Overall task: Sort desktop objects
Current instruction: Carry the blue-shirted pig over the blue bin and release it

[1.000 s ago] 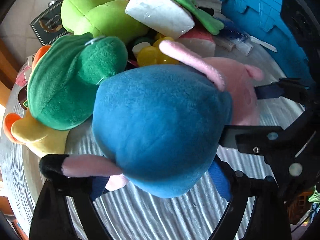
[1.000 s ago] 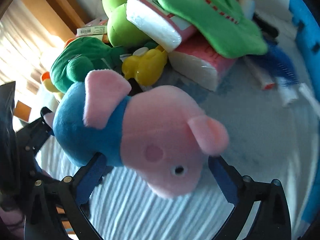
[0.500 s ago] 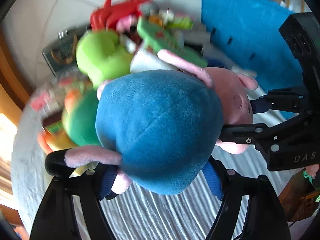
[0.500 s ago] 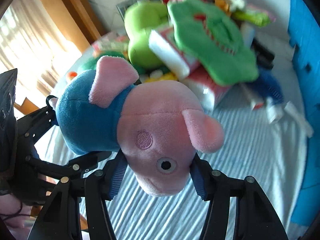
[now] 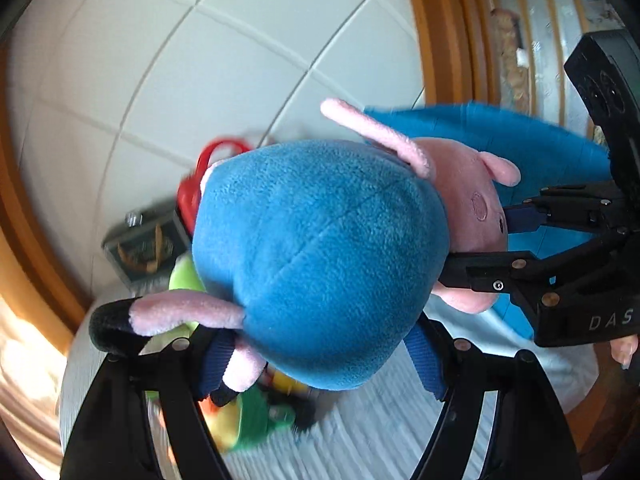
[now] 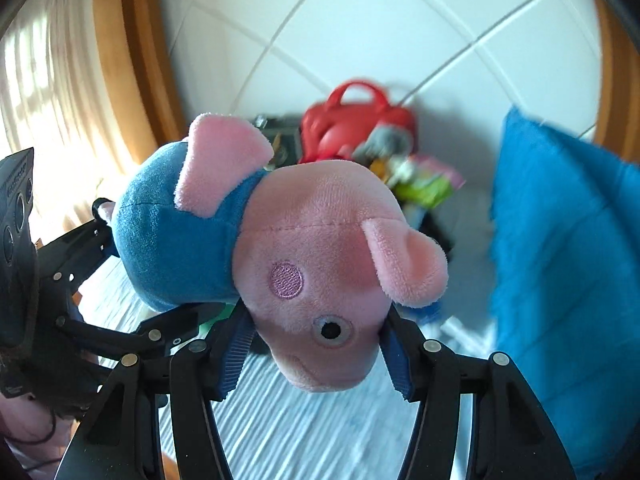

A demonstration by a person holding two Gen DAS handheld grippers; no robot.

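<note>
The pig plush (image 5: 320, 260) fills the middle of both wrist views, held up off the striped tabletop (image 6: 304, 432) between two grippers. The left gripper (image 5: 320, 364) pinches its blue body from both sides at the lower centre of its frame, one pink leg poking out to the lower left. The right gripper (image 6: 316, 356) squeezes the pink head, low in the centre of its frame, pads pressed into the cheeks.

Just beyond, to the right in the right wrist view, stands a blue fabric bin (image 6: 560, 280). Farther back, upper centre, a blurred heap includes a red bag (image 6: 356, 120) against the white tiled wall (image 6: 400, 20).

The risk, as I judge it: soft stuffing gives under pressure, so the plush could squirm free if the two grippers pull apart or twist unevenly. A dangling leg could also snag the bin's rim on the way over.
</note>
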